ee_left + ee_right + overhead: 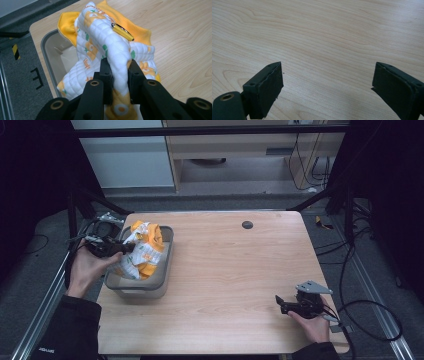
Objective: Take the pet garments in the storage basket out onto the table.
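- Left gripper (119, 75), a black two-jaw tool in the person's left hand (86, 267), is clamped on a fold of the white quilted cloth with orange and green prints and an orange knit edge (110, 50); in the left gripper view the fabric is pinched tight between the two pads and bulges out above and below them.
- From the high view the same cloth (140, 251) stands bunched up in the grey rectangular plastic bin (165, 270), rising above its rim, with the left gripper (126, 248) meeting it from the bin's left side.
- That bin sits at the left edge of the light wooden table (225, 280); its pale inside wall (53, 51) shows beside the cloth in the left gripper view.
- Small yellow clip-like piece with a metal loop (122, 32) lies on the upper fold of the cloth, against the orange edge; what it is cannot be told for sure.
- Right gripper (280, 301) rests low over the table near its front right corner, held in the person's right hand (312, 322), well apart from the bin.
- Its jaws stand wide apart in the right gripper view, with bare wood grain (324, 50) between them and nothing held.
- Small dark round disc (247, 225) lies on the table near the far edge.
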`<action>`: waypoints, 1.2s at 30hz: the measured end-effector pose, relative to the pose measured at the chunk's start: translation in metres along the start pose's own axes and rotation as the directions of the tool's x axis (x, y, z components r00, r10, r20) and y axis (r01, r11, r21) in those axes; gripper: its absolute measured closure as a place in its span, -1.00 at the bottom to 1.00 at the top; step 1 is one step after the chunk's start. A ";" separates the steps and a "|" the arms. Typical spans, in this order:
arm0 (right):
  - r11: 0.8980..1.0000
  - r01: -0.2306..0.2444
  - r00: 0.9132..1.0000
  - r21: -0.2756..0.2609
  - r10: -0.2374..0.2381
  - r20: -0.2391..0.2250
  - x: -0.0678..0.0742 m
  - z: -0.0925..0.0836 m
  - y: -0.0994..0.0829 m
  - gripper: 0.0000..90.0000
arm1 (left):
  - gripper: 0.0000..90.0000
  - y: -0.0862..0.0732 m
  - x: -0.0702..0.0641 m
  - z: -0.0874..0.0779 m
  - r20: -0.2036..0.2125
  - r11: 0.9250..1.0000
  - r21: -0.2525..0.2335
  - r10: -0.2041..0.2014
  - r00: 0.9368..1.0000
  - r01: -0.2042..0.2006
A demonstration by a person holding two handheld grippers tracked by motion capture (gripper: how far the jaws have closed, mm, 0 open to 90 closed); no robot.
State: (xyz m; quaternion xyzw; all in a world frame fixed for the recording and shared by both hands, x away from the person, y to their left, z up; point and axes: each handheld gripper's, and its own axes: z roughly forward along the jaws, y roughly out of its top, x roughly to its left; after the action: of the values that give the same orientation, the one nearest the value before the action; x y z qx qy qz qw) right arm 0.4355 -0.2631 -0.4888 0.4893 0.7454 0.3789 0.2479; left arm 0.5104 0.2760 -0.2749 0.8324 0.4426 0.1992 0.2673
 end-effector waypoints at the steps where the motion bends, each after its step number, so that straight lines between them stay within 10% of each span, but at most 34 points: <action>1: 1.000 0.000 1.000 0.000 0.000 0.000 0.000 0.000 0.000 -0.78 | 0.72 0.001 -0.002 -0.001 0.000 1.000 -0.002 0.007 1.000 -0.007; 13: 1.000 0.002 1.000 0.002 -0.002 -0.001 0.000 0.000 0.000 -0.78 | 0.72 0.007 -0.022 -0.011 0.049 0.997 -0.029 0.070 0.996 -0.069; 36: 1.000 -0.003 1.000 -0.006 0.003 0.006 0.000 -0.001 0.000 -0.78 | 0.72 0.021 -0.076 -0.010 0.161 0.976 -0.081 0.213 0.964 -0.202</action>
State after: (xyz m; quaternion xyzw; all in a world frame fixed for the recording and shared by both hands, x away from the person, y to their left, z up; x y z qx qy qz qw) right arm 0.4349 -0.2634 -0.4878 0.4908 0.7428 0.3799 0.2510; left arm 0.4775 0.2052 -0.2611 0.8790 0.3223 0.1690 0.3080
